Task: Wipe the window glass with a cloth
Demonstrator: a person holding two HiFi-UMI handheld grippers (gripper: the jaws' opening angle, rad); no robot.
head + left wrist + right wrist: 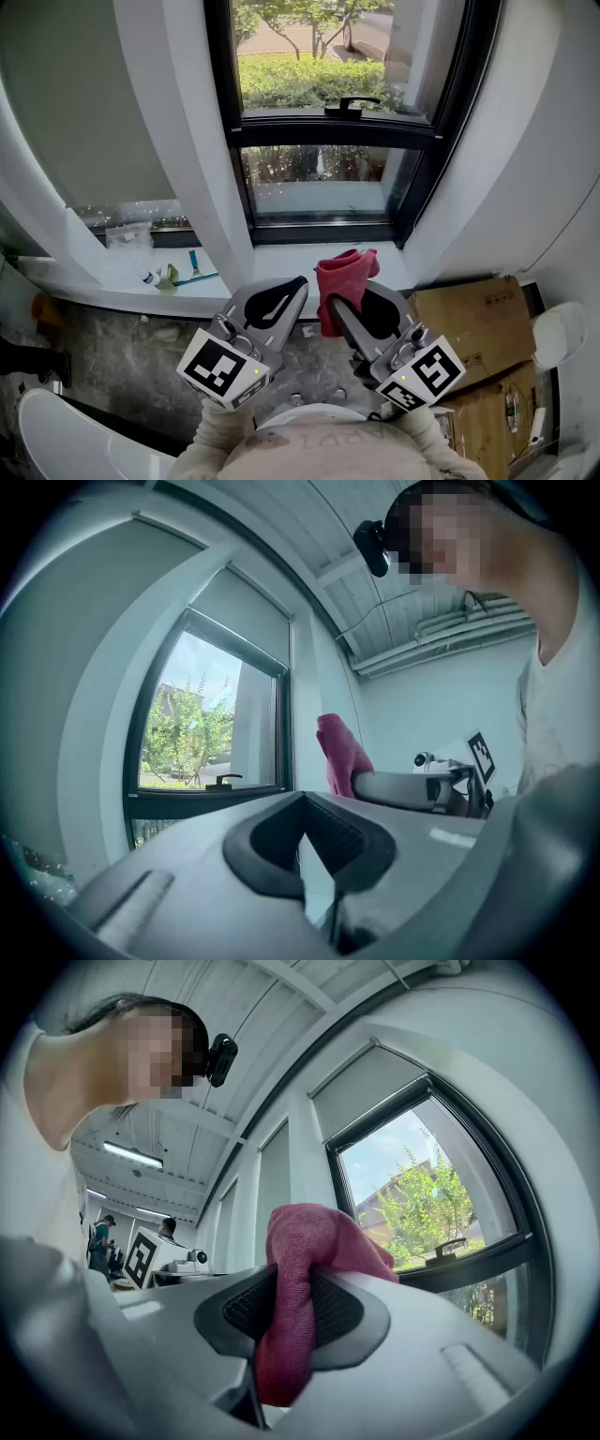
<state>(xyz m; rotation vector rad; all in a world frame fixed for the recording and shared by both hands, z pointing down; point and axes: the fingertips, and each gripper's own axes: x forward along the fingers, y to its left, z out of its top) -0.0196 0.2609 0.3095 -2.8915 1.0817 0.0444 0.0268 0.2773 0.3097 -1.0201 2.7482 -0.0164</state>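
In front of you is a dark-framed window (337, 122), split by a crossbar that carries a black handle (345, 103). Daylight and green shrubs (309, 89) show through the glass. White wall piers (197, 159) rise on either side, and a grey roller blind (84, 112) covers the neighbouring pane on your left. A white sill (103, 289) runs below it. The floor (122, 347) is speckled grey, with cardboard boxes (478, 323) at your right. Overhead, a white beamed ceiling (234, 1016) holds a strip light (131, 1155).

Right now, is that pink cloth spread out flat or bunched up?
Bunched up. The pink cloth is a crumpled wad pinched between the jaws of the right claw, sticking out past them.
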